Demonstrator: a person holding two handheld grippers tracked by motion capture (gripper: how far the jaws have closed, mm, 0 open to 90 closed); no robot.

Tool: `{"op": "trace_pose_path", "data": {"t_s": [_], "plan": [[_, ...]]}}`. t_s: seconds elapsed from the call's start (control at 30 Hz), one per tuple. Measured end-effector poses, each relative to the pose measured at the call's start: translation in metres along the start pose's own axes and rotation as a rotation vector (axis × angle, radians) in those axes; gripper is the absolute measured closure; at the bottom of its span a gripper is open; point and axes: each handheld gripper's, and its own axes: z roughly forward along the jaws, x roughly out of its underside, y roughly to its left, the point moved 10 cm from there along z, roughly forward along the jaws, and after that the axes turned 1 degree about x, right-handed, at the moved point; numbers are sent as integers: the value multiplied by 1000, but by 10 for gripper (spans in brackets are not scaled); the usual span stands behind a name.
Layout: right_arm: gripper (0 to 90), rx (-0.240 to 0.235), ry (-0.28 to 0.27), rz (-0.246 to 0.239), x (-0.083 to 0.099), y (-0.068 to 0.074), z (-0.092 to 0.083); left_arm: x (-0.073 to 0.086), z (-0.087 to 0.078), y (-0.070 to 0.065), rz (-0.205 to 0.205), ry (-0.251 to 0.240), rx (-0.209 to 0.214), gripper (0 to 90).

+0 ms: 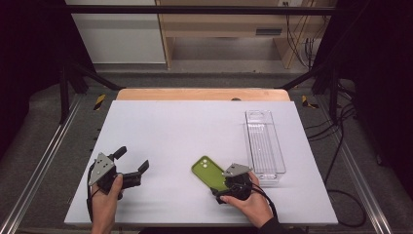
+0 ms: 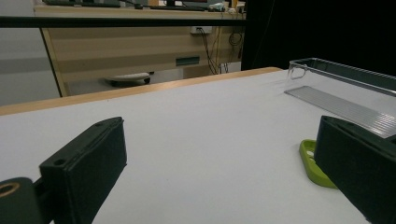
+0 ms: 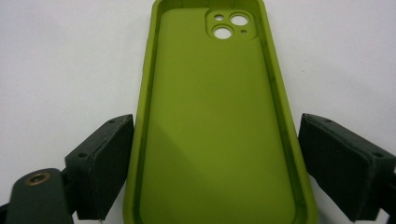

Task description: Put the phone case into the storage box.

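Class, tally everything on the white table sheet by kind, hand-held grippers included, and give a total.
Green phone case: 1
Clear plastic bin: 1
Grippers: 2, the left gripper and the right gripper
Total: 4

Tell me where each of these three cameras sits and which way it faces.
High view: above the person's side, looking forward and down on the white table; both hands show, holding the left tongs and right tongs.
Left gripper view: low over the table, between its own jaws, toward the clear tray.
Right gripper view: looks down on the green phone case between its jaws.
All three views share the case.
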Motion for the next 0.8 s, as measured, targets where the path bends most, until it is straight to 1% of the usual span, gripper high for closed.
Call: {"op": "trace_pose_path", "data": {"t_s": [0.13,0.23,0.37,0.5,0.6,0.67,0.8], "plan": [[131,11,-8,-6,0,0,0,0,1,-1,0,1,1,20],[155,14,-12,-10,0,1,0,0,0,-1,-1,1,3,20],[161,9,-11,-8,0,1,-1,0,1,-1,-3,2,4,20],[166,13,-11,-3,0,0,-1,0,1,-2,-2,2,7,20],[170,21,-18,-2,-1,0,-1,0,2,-3,-10,1,5,16],[170,24,-26,-4,-2,0,-1,-1,2,-3,-18,0,6,16],[171,38,-83,-16,-13,0,-6,-2,2,-4,-39,6,8,16]]}}
